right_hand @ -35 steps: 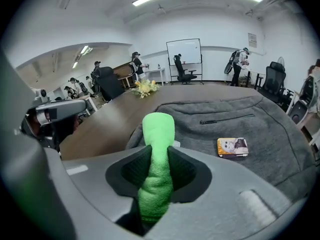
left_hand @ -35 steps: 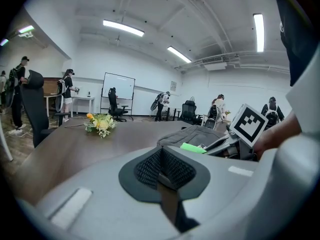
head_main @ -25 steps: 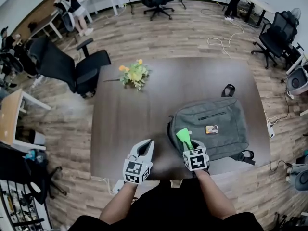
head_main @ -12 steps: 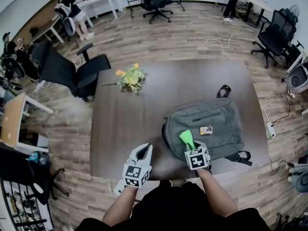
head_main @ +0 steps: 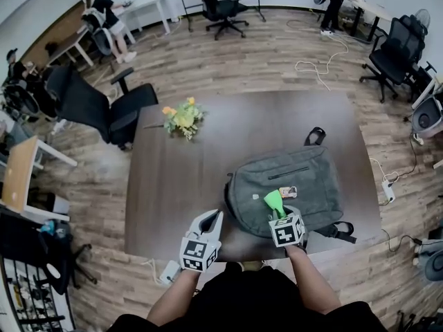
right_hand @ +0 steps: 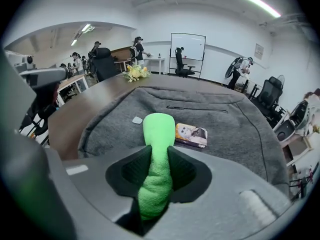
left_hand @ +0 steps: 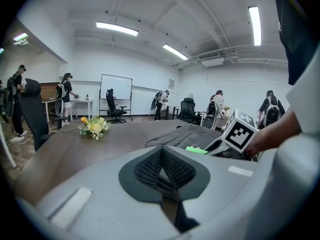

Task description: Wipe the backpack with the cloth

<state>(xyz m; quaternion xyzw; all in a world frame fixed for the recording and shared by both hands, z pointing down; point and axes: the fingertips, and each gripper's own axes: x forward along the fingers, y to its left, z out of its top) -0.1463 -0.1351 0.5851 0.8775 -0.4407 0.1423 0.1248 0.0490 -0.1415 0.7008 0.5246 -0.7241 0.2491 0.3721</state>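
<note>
Cloth (right_hand: 158, 134) clamped in right gripper (head_main: 279, 213) — poised over grey backpack (head_main: 308, 178).

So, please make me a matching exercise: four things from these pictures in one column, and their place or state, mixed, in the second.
1. cloth
2. backpack
3. flowers
4. left gripper

a. shut, with nothing in it
b. lies flat on the table
c. at the far left of the table
d. held in the right gripper

Pairs: 1-d, 2-b, 3-c, 4-a
</note>
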